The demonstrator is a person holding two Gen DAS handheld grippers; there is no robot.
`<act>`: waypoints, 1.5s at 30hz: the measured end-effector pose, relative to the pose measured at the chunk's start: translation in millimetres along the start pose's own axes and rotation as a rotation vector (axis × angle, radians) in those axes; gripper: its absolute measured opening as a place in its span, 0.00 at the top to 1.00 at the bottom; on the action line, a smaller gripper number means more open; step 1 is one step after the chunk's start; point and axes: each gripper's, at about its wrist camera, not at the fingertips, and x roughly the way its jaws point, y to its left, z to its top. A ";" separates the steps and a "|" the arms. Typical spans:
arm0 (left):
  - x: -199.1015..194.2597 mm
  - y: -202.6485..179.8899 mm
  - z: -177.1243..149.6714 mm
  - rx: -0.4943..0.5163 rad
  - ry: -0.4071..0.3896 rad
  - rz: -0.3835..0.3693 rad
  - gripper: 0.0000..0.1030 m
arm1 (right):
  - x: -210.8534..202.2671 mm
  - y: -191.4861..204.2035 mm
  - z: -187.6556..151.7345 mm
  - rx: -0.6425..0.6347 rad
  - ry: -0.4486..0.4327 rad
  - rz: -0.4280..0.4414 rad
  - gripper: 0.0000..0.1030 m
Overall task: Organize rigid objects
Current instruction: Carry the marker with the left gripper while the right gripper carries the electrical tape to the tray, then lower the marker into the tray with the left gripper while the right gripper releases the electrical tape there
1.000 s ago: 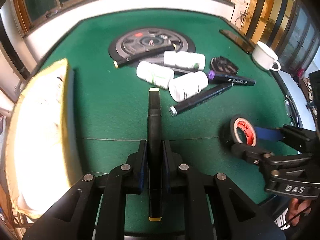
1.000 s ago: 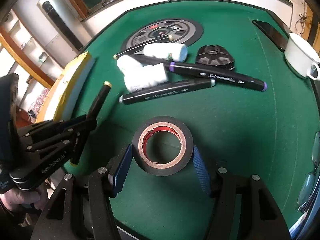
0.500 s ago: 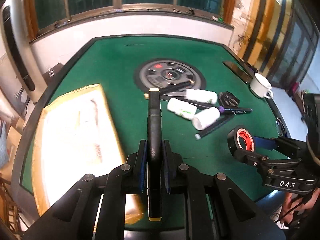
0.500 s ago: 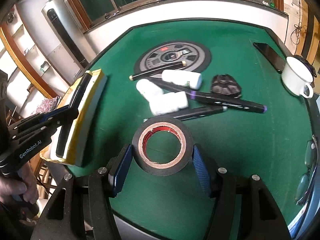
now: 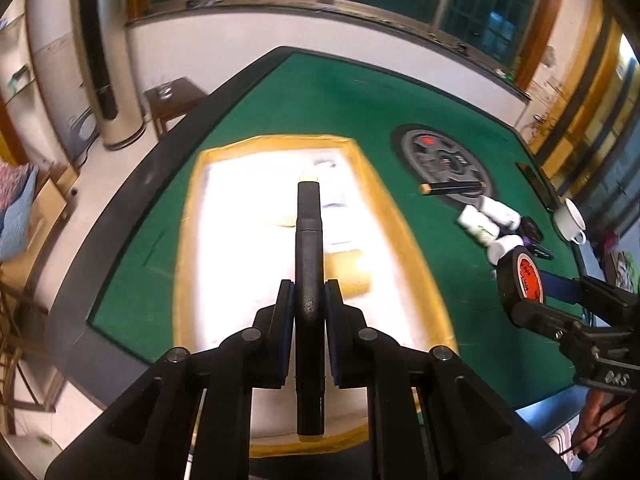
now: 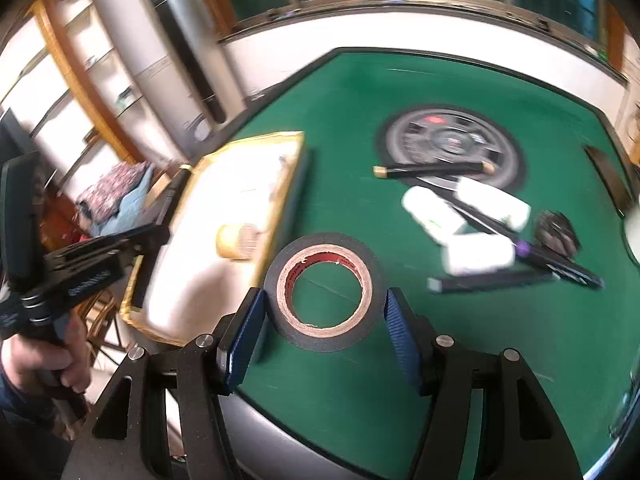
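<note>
My left gripper [image 5: 309,304] is shut on a black marker [image 5: 308,248] with a yellow tip, held above the yellow-rimmed white tray [image 5: 192,216]. My right gripper [image 6: 325,312] is shut on a black tape roll [image 6: 325,284] with a red core, held above the green table near the tray's right edge [image 6: 284,184]. The right gripper with the tape also shows in the left wrist view [image 5: 520,280]. A tan roll [image 6: 236,242] lies in the tray.
On the green felt table [image 6: 520,340] lie three white bottles [image 6: 476,216], several black markers [image 6: 432,170], a black faceted piece [image 6: 556,232] and a round grey disc [image 6: 452,140]. A white mug [image 5: 572,220] stands at the right edge.
Both grippers have swung left and risen. The left gripper with the marker now hangs over the tray. The right gripper with the tape has come near the tray's edge.
</note>
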 end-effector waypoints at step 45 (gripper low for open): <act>59.3 67.0 14.3 -0.084 0.129 -0.100 0.88 | 207.4 124.1 142.5 -0.120 0.271 0.074 0.45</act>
